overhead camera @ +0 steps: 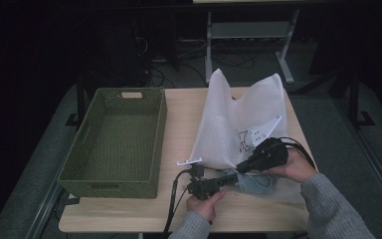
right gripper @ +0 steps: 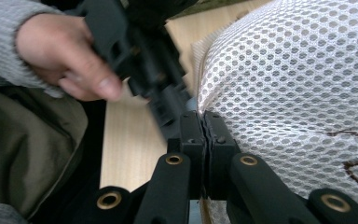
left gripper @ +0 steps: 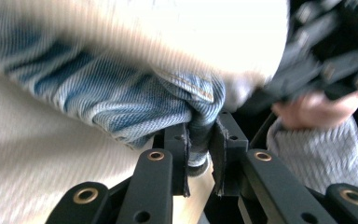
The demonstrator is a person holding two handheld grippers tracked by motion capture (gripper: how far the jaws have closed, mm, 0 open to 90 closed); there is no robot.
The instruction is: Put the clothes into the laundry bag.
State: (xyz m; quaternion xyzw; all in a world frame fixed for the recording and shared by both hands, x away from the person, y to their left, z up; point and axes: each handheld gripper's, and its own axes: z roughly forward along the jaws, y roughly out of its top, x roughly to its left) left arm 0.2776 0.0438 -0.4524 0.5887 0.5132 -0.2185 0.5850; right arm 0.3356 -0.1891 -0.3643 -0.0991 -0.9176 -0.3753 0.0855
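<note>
Forearms in grey sleeves enter nearest the high camera, each hand carrying a hand-held gripper at the near edge of the mesh bag (overhead camera: 238, 124). From above, the tabletop (overhead camera: 129, 211) bears a green basket (overhead camera: 114, 142) well left of the bag, and the white bag stands upright with its mouth sagging toward the person. A bit of denim (overhead camera: 251, 181) shows at the bag's near edge, but how either tool grips cannot be told from there.

Closer views settle that. The left hand-held gripper (left gripper: 200, 154) has its jaws pinched on a fold of the blue denim (left gripper: 135, 102), which comes out from under the bag's white fabric (left gripper: 191, 28); the right hand shows blurred beyond. The right hand-held gripper (right gripper: 204, 135) has its jaws pressed together on the edge of the bag's honeycomb mesh (right gripper: 298, 84), beside a brown stitched mark, with the left hand and its tool just left of the bag.
</note>
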